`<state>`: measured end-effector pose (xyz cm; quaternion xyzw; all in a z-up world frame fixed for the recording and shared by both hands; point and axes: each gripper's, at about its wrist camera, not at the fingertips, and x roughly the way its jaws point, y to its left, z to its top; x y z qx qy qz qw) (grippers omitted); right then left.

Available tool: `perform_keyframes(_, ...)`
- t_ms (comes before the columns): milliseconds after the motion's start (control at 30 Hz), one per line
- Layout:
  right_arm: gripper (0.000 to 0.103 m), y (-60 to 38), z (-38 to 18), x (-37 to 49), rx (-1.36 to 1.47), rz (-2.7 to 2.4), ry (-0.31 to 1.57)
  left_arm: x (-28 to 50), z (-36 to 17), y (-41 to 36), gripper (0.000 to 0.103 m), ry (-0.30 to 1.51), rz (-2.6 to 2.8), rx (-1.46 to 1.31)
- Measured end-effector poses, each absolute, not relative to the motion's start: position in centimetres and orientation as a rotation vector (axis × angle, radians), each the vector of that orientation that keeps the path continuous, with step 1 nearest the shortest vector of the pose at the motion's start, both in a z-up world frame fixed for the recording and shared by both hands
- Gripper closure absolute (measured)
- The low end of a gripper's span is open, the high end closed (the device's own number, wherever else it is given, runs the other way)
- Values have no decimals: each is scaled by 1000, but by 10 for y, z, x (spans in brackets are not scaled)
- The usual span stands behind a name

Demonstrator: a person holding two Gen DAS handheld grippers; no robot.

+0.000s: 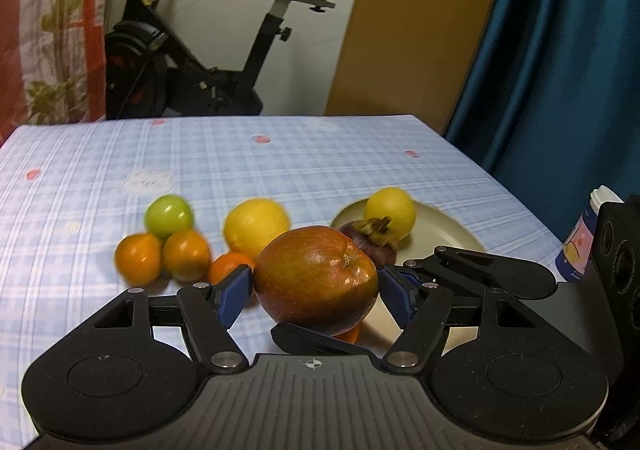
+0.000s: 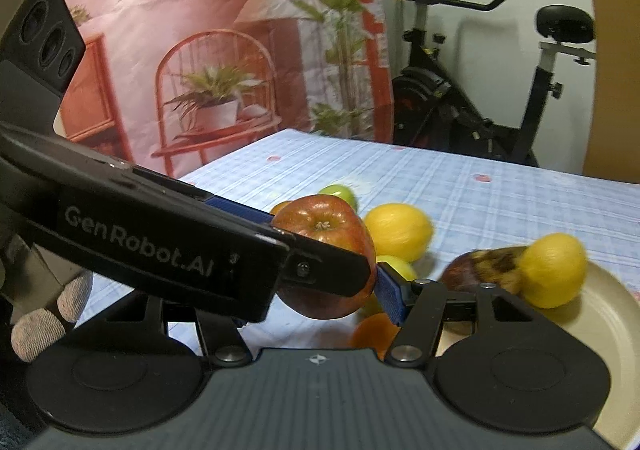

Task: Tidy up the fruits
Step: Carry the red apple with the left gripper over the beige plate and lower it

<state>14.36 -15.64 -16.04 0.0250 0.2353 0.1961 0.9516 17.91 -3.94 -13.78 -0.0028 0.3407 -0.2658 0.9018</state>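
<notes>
A red apple (image 1: 316, 278) hangs above the checked tablecloth. The blue pads of my left gripper (image 1: 316, 290) press on both of its sides. From the right, my right gripper's black fingers (image 1: 496, 270) reach in, one of them under the apple. In the right wrist view my right gripper (image 2: 318, 298) has its right pad on the apple (image 2: 320, 226). Its left finger is hidden behind the left gripper (image 2: 316, 246), which crosses in front. A beige plate (image 1: 444, 230) holds a lemon (image 1: 390, 212) and a mangosteen (image 1: 372, 242).
Loose on the cloth lie a green fruit (image 1: 168, 214), a lemon (image 1: 256, 226) and three oranges (image 1: 138, 258). A small bottle (image 1: 580, 246) stands at the table's right edge. An exercise bike (image 1: 180, 62) is behind the table. Gloved fingers (image 2: 40, 330) hold the left gripper.
</notes>
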Motion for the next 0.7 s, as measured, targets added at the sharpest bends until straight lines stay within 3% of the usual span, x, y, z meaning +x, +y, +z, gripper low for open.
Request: perform_keyframes(700,41,-262,-149,139,183,101,475,233,-146,-165,30,719,-785,69)
